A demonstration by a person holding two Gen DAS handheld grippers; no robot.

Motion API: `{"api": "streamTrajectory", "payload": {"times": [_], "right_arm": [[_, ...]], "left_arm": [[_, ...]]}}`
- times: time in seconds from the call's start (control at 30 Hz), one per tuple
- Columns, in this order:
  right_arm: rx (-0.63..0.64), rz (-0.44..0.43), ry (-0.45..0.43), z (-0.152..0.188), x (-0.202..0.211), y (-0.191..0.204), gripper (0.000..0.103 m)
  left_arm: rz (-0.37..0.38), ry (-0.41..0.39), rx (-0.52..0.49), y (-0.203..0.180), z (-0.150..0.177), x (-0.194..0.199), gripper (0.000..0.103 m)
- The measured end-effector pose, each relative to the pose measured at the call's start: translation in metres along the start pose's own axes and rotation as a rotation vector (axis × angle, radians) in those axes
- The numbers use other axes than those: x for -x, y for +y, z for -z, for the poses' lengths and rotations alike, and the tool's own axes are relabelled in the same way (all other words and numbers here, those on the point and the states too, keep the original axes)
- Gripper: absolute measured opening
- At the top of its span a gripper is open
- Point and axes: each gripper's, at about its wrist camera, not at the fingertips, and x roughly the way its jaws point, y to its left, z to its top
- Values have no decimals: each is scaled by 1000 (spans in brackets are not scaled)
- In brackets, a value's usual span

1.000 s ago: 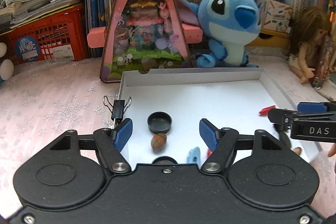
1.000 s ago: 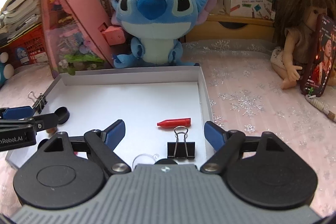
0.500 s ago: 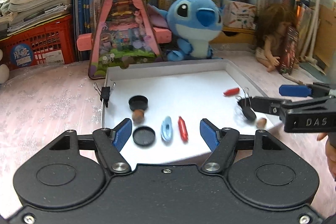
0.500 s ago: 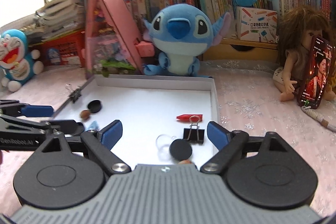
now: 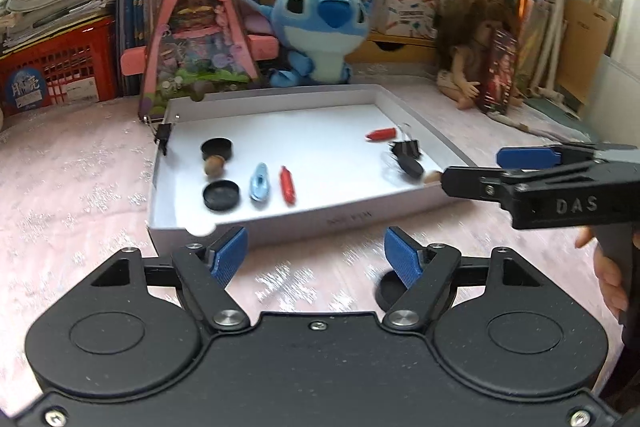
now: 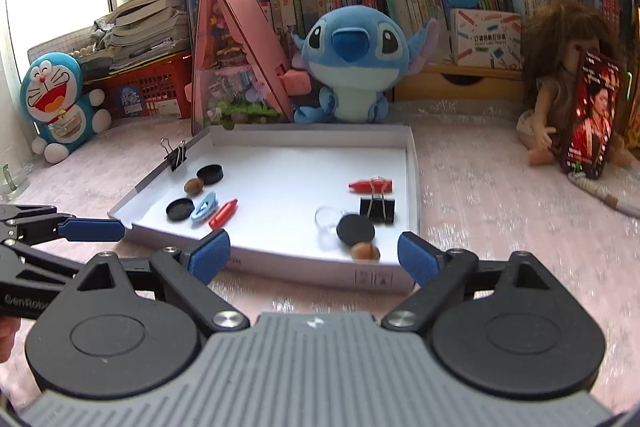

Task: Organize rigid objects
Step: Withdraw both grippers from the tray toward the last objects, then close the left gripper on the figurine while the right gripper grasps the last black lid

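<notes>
Two grippers hang over the pink cloth just short of the near wall of the white tray (image 6: 412, 163), and neither holds anything, so I judge this to be a pause between picks rather than a carry.

At the left, the left gripper (image 5: 316, 253) has its blue pads apart and the jaws are opening, with only cloth between them. Ahead of it, inside the tray, lie a black cap (image 5: 217, 148), a brown nut (image 5: 215, 165), a second black cap (image 5: 221, 195), a pale blue clip (image 5: 259, 182) and a red crayon (image 5: 287, 179), set close together in a loose group. A small binder clip (image 6: 176, 157) is pinched on the tray's left wall.

Further right sit another red crayon (image 6: 370, 185), a black binder clip (image 6: 377, 209), a clear ring (image 6: 329, 219), a third black cap (image 6: 355, 227) and a second nut (image 6: 365, 251), nearly touching one another.

The right gripper (image 6: 314, 253) is spread wide and its jaws are opening, empty. The next pick probably calls for reaching over the tray's near wall, which stands in the way, and singling out one crowded piece.

Behind the tray stand a blue plush toy (image 6: 354, 63) and a doll (image 6: 560, 99), well clear.
</notes>
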Motion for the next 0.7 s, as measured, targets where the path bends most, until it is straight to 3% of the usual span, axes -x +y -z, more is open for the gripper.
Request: {"api": "streamTrajectory", "payload": {"times": [0.47, 0.57, 0.63, 0.7], "right_arm": [[-15, 14, 29, 27, 12, -12, 96], [-15, 10, 37, 31, 10, -11, 96], [-18, 6, 42, 33, 10, -10, 96], [-20, 0, 44, 34, 9, -9, 97]], "left_arm": [[96, 16, -21, -42, 51, 20, 71], [130, 41, -17, -48, 59, 19, 62], [143, 56, -21, -50, 63, 18, 45], [141, 62, -20, -53, 65, 16, 37]]}}
